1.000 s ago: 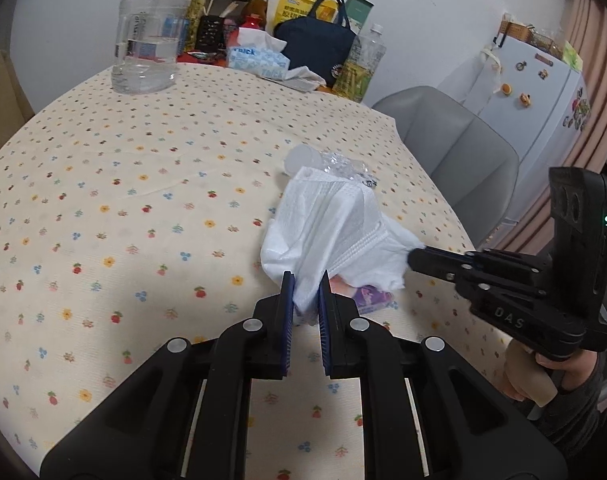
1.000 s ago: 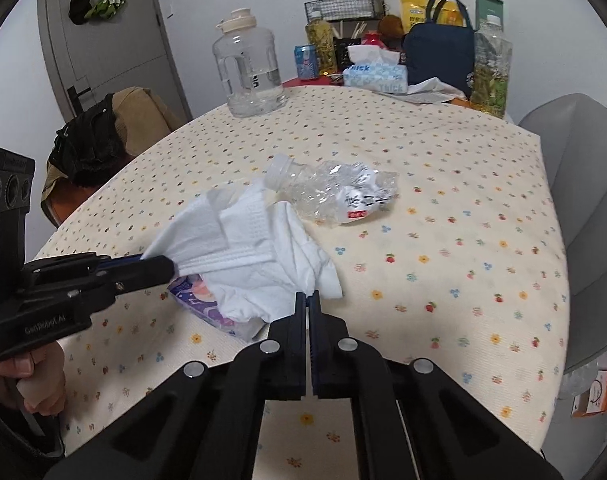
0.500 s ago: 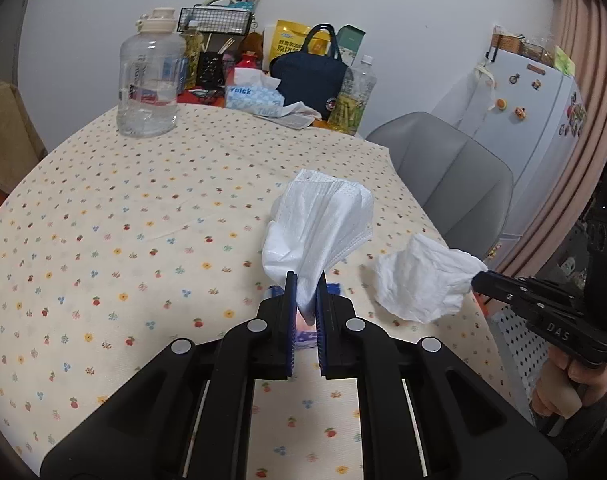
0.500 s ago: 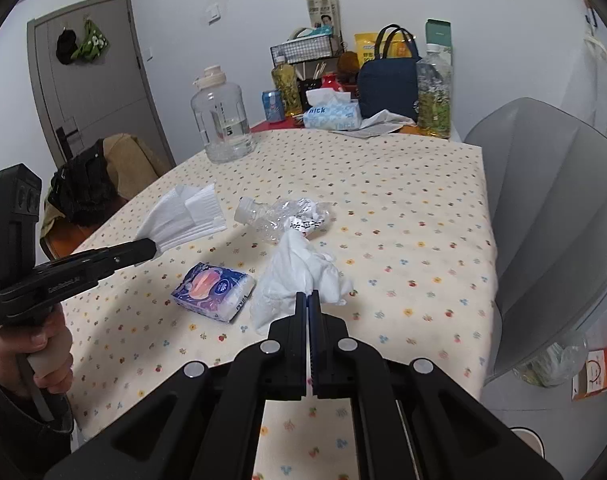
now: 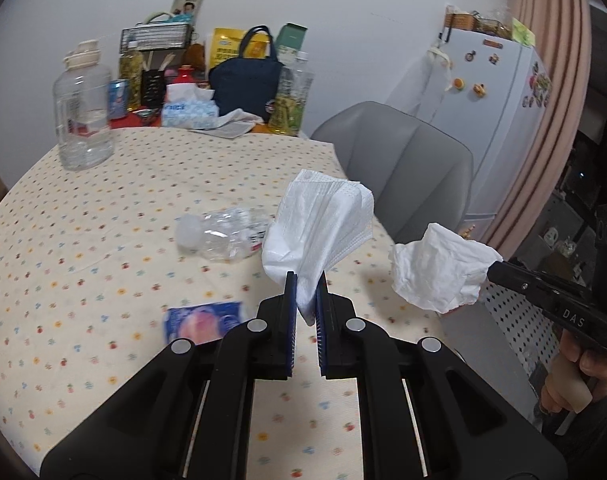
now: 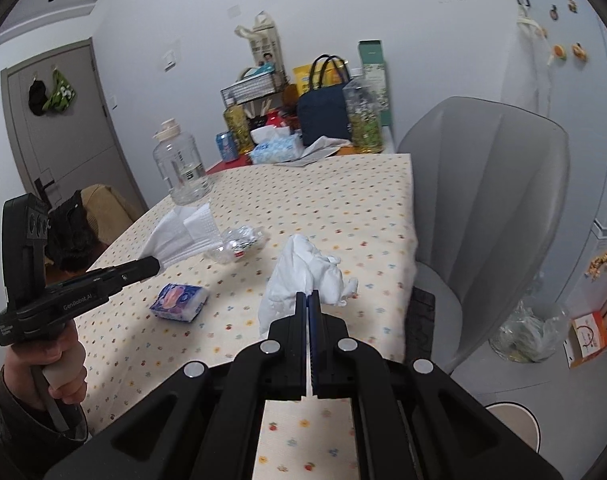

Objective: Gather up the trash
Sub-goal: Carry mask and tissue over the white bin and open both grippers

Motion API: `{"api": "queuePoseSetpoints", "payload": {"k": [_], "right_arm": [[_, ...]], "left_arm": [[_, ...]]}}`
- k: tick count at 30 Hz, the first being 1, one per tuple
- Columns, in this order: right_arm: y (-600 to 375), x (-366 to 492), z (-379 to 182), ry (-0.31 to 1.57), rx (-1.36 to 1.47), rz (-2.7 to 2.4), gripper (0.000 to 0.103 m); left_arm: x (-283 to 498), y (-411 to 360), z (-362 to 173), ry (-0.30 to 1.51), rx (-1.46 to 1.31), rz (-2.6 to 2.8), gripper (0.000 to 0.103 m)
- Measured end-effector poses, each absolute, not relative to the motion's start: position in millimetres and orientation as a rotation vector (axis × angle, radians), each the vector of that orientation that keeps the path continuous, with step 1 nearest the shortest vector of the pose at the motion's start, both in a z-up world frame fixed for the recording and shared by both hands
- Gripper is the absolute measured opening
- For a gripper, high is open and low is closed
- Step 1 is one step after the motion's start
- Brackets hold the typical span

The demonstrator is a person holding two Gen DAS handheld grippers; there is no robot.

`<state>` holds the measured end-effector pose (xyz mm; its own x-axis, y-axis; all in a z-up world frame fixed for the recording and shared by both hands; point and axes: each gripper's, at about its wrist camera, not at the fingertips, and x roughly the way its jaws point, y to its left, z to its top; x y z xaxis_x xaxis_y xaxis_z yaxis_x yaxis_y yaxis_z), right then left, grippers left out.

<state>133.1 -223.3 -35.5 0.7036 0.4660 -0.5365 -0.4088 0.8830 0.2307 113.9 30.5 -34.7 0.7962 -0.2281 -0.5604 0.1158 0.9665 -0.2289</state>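
My left gripper [image 5: 306, 284] is shut on a white pleated face mask [image 5: 323, 220], held in the air above the table; the same mask [image 6: 183, 236] shows in the right wrist view. My right gripper [image 6: 308, 298] is shut on a crumpled white tissue [image 6: 307, 276], lifted near the table's right edge; the tissue [image 5: 439, 268] also appears in the left wrist view. On the dotted tablecloth [image 5: 103, 208] lie a crushed clear plastic bottle [image 5: 219, 236] and a small blue tissue pack [image 5: 201, 320], the pack [image 6: 179, 302] seen in both views.
A grey chair [image 6: 483, 200] stands at the table's right side. On the floor behind it sits a bin lined with a clear bag [image 6: 527, 332]. A large water jug [image 5: 83, 112], tissue box [image 5: 189, 110], navy bag [image 5: 245, 84] and bottles crowd the far end.
Both grippers rose and pulled back toward the right. The mask and the tissue came apart and left the table, uncovering the tissue pack and the crushed bottle.
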Motion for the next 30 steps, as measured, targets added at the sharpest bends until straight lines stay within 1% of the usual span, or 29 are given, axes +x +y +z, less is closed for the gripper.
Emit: {"api": "queuePoseSetpoints", "payload": {"k": [12,30], "right_arm": [[-310,126,-52,0.635,0.163,0.299,0.002],[-436,107,-117,0.725,0.239,0.051,0.002]], "left_arm": [[141,-50,-36,0.661,-0.109,-0.321,0.009],[167,-205,-70,0.785,0.055,-0.540,0.009]]}}
